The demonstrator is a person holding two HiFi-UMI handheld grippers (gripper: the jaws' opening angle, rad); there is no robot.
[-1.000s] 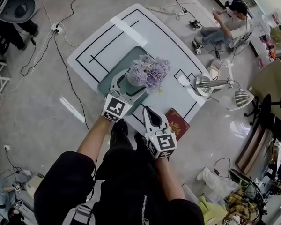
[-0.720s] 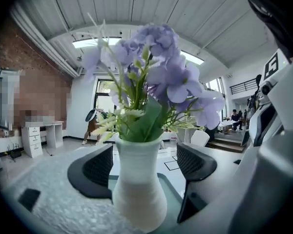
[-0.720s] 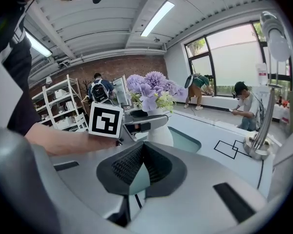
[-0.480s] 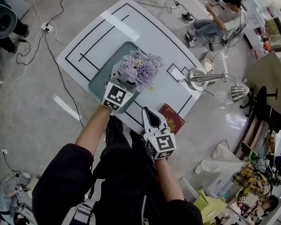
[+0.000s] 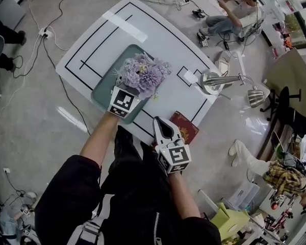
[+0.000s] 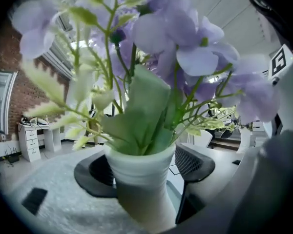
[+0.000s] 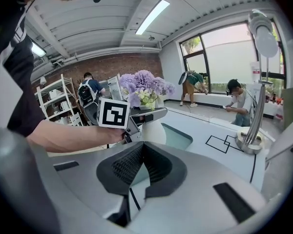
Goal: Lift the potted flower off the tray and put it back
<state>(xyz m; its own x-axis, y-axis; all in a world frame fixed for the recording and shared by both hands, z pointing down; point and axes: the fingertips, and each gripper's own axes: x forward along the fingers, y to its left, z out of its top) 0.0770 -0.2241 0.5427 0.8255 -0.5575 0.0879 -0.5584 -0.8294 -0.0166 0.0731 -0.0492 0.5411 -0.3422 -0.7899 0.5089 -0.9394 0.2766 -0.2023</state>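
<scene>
The pot [image 6: 139, 179] looks smooth, matt white; the tray [image 5: 104, 84], centre left, dull green plastic; the table [image 5: 158, 40] glossy white; the lamp [image 5: 212, 82], centre right, polished metal; the floor [image 5: 35, 121] shiny.

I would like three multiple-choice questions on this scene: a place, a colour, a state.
1. Where is the red booklet? A) on the tray B) at the table's edge near the right gripper C) under the lamp
2. The flowers are: A) yellow B) red C) purple
3. The left gripper is: A) shut on the white pot B) open C) shut on the lamp
1 B, head view shows it; 2 C, lilac blooms; 3 A, jaws press the pot's sides.
</scene>
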